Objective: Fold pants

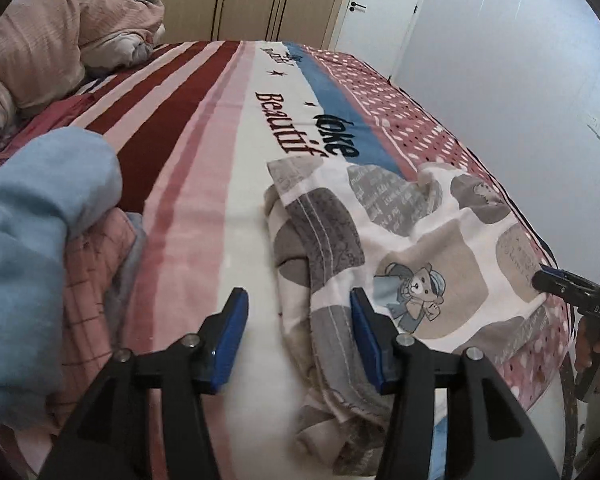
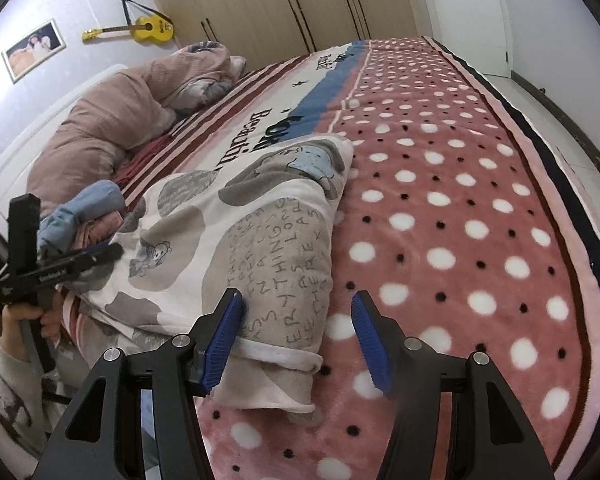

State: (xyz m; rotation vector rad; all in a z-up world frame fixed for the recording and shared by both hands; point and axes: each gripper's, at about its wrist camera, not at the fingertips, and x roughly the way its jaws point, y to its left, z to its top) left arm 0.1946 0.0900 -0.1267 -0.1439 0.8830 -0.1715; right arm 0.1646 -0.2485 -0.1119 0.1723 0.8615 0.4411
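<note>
The left gripper (image 1: pixel 298 312) has its blue-padded fingers spread wide, holding nothing. It hovers over the near, bunched end of the pants (image 1: pixel 380 248), whose grey waistband lies between the fingers. The right gripper (image 2: pixel 298 320) is spread wide as well and grips nothing. Its left pad (image 2: pixel 222 336) touches the side of the folded leg end, where the white hem lies, while the other pad stands over bare blanket.

The pants (image 2: pixel 236 232) are white with grey patches, printed letters and small cartoon bears. They lie folded lengthwise near the front edge of the bed, on the blanket (image 2: pixel 440 220), across the line where its white lettered band meets the pink dotted part. In the left wrist view, the right gripper (image 1: pixel 556 282) shows at the far right edge, close to the other end of the pants.

Just left of the pants sits a heap of other clothes, with a light blue garment (image 1: pixel 32 216) on top. A pink quilt (image 2: pixel 112 120) is piled by the headboard. Beyond it a yellow guitar (image 2: pixel 140 30) and a framed picture (image 2: pixel 34 50) hang on the wall.
</note>
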